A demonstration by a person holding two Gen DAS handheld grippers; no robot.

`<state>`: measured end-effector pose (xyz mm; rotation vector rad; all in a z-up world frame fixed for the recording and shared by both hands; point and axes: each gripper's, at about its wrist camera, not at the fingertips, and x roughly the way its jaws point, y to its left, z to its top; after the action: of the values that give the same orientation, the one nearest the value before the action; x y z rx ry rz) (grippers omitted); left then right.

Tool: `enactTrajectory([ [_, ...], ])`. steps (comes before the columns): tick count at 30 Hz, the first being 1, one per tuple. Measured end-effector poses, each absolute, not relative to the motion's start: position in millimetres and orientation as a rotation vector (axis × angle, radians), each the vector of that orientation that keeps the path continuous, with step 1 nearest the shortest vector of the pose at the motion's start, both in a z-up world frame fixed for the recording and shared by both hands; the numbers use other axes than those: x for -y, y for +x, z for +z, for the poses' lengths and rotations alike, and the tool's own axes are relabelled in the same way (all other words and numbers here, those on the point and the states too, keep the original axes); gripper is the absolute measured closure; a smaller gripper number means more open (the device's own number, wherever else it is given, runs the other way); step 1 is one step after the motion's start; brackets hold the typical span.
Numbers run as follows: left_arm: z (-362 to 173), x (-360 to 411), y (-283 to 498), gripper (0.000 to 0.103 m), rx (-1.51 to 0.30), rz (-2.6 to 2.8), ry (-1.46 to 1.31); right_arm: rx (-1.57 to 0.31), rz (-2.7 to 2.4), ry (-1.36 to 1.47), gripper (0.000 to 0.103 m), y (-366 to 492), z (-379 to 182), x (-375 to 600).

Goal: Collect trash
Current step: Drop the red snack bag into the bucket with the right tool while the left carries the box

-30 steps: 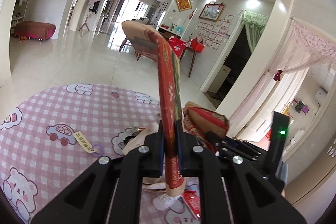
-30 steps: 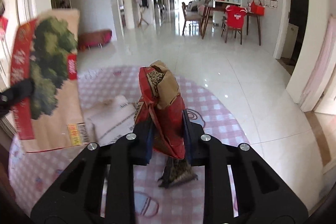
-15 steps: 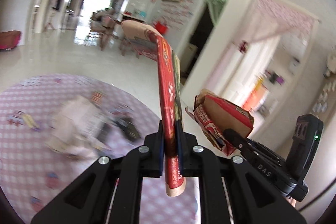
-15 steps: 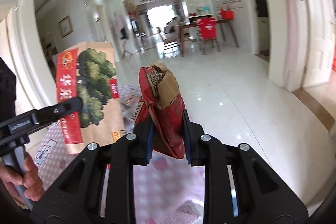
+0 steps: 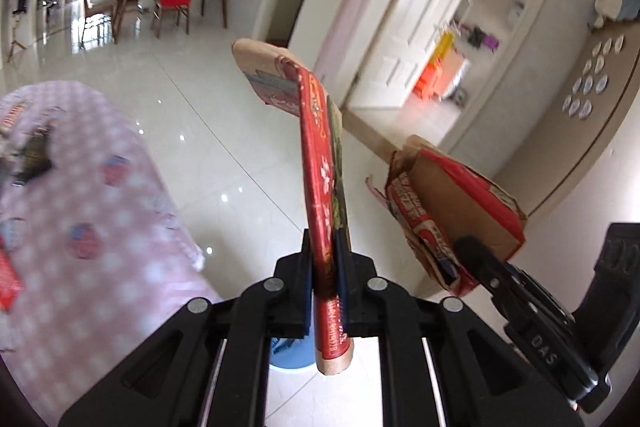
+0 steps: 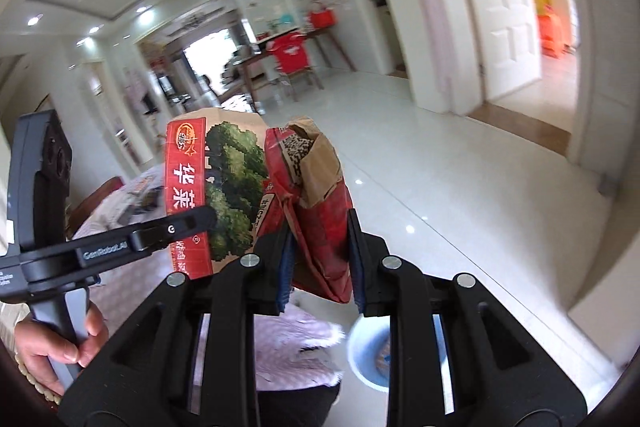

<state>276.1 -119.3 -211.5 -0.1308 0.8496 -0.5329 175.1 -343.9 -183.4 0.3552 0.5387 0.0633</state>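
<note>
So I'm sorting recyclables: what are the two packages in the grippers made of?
Flat package in the left gripper: apparently printed paperboard, glossy red-and-green face, bare brown back, stiff. Crumpled package in the right gripper: likely the same card, red print outside, brown inside at torn edges.

Both tools are raised side by side, left tool (image 5: pixel 325 291) and right tool (image 6: pixel 320 267) each clamped shut.

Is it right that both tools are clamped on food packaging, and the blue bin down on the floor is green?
Nearly. Both tools do grip packaging: the left tool holds a flat red carton, the right tool a crumpled red bag. But the bin on the floor is light blue, not green, as the right wrist view shows.
</note>
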Motion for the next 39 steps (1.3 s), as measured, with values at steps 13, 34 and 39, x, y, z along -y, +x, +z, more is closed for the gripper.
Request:
enactTrajectory([
  [13,-266.5,177.6,313.5,0.029,-0.970,-0.514,-0.083,-0.592,-0.054,0.441,0.080,163.9,-227.9,375.5],
  [34,-245.2,147.0,295.3,0.028,-0.930,-0.476,-0.063,-0.619,-0.008,0.441,0.079,171.1,-228.5,356.4],
  [39,-238.9,135.9,296.4,0.028,-0.915,-0.463,-0.075,-0.605,-0.004,0.444,0.060,176.3,-226.9,354.3],
])
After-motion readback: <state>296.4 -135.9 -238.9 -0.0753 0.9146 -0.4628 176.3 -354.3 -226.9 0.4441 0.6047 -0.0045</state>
